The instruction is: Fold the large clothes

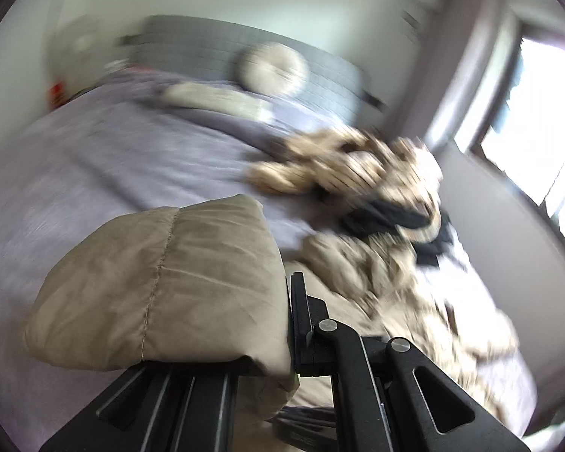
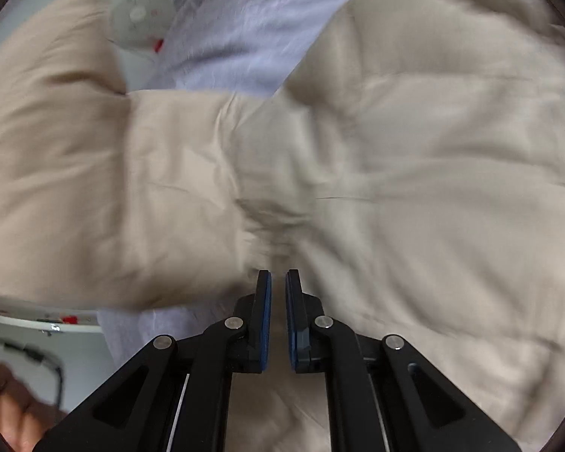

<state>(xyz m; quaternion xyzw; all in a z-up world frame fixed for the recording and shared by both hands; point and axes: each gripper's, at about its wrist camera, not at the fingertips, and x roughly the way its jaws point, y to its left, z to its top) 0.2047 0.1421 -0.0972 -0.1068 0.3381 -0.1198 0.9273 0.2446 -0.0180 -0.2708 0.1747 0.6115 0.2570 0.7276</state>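
While the beige quilted jacket (image 2: 358, 150) lies spread across the lilac-covered bed (image 1: 94, 158), our left claw (image 1: 288, 324) is clamped on a padded fold of it, lifted at near left. Our right claw (image 2: 278, 320) hovers over the jacket's middle, pads nearly together, no fabric visible between them.

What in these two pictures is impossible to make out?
- Left wrist view: the left claw has one finger buried under the beige padded jacket it clamps.
- Same view: the patterned heap is motion-blurred, so its kind is unclear.
- Right wrist view: the right claw is shut; whether it pinches fabric is unclear.
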